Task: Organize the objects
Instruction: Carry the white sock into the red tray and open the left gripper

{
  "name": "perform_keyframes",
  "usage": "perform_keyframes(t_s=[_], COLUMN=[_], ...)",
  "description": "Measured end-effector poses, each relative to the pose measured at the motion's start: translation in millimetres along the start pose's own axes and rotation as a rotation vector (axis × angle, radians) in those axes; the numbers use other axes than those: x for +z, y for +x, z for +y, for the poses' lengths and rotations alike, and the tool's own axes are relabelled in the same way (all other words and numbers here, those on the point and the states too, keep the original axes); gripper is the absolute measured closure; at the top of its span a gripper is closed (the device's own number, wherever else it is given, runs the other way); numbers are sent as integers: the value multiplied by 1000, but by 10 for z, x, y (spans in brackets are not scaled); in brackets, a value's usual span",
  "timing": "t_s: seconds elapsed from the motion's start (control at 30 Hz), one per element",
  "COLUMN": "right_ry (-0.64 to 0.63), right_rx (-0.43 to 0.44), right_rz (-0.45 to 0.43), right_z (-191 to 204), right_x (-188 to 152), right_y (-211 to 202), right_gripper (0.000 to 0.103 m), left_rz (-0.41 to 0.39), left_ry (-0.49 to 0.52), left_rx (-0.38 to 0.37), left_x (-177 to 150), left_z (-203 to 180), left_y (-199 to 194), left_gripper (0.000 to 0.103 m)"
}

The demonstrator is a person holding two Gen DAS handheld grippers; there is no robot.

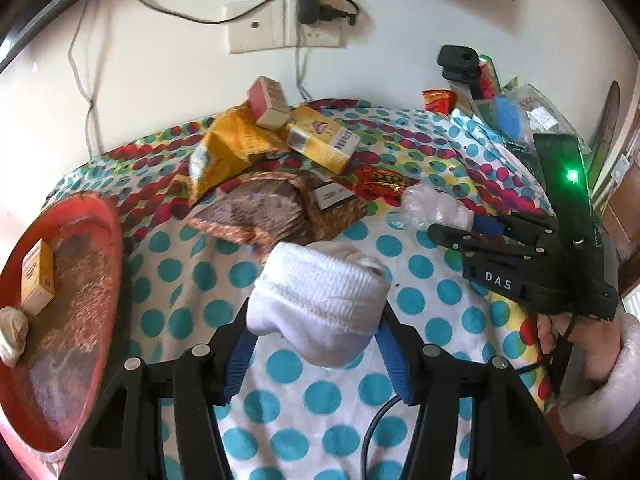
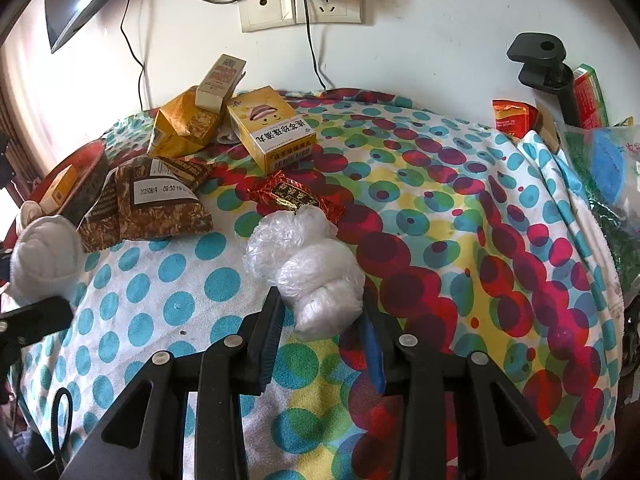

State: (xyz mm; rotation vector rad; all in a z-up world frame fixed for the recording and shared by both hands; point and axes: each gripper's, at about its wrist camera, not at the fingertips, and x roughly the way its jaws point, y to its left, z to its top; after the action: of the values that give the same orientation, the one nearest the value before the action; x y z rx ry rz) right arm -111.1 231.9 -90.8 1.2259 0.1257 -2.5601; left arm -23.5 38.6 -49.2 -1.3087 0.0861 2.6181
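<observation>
Left tool (image 1: 316, 344) pinches a rolled white sock (image 1: 320, 304), blue pads pressed on both its sides, sock lifted clear of the polka-dot cloth (image 1: 280, 400) that covers the counter. Right tool (image 2: 320, 320) grips a crumpled clear plastic bag (image 2: 312, 276); fingers (image 2: 268, 332) sit against the bag's lower lump on both sides, bag resting on the cloth. From the left wrist view the right tool (image 1: 452, 232) comes in from the right, tips at the same plastic bag (image 1: 432, 208), a hand (image 1: 576, 344) with a fluffy white cuff holding the handle.

Red tray (image 1: 96, 240) at far left edge of the counter, holds a small yellow box (image 1: 38, 276) and a second balled whitish sock (image 1: 12, 332).

Pile at the back near the wall: yellow snack bag (image 2: 180, 124), cream and pink box (image 2: 220, 80) leaning on top of it, yellow medicine box (image 2: 272, 128) just beside. Brown snack packet (image 2: 160, 204) lies in front of the pile, red foil packet (image 2: 292, 196) between the medicine box and the plastic bag, touching the bag's top.

Black clamp (image 2: 540, 60) stands at right rear, more packets bunched by it, too cluttered to sort out
</observation>
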Motion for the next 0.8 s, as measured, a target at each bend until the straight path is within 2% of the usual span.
perform_keyframes(t_s=[0.4,0.8], right_ry=[-23,-36], right_rx=[-47,-91], right_rz=[-2,-14], right_z=[38,68], right_x=[4,0], right_y=[2,-17], right_gripper=[69,69], left_rz=[-23,-31], left_ry=[-94,-231], left_rx=[72,146], left_x=[-57,-142], left_z=[457,1098], left_y=[-211,-344], left_gripper=[45,45])
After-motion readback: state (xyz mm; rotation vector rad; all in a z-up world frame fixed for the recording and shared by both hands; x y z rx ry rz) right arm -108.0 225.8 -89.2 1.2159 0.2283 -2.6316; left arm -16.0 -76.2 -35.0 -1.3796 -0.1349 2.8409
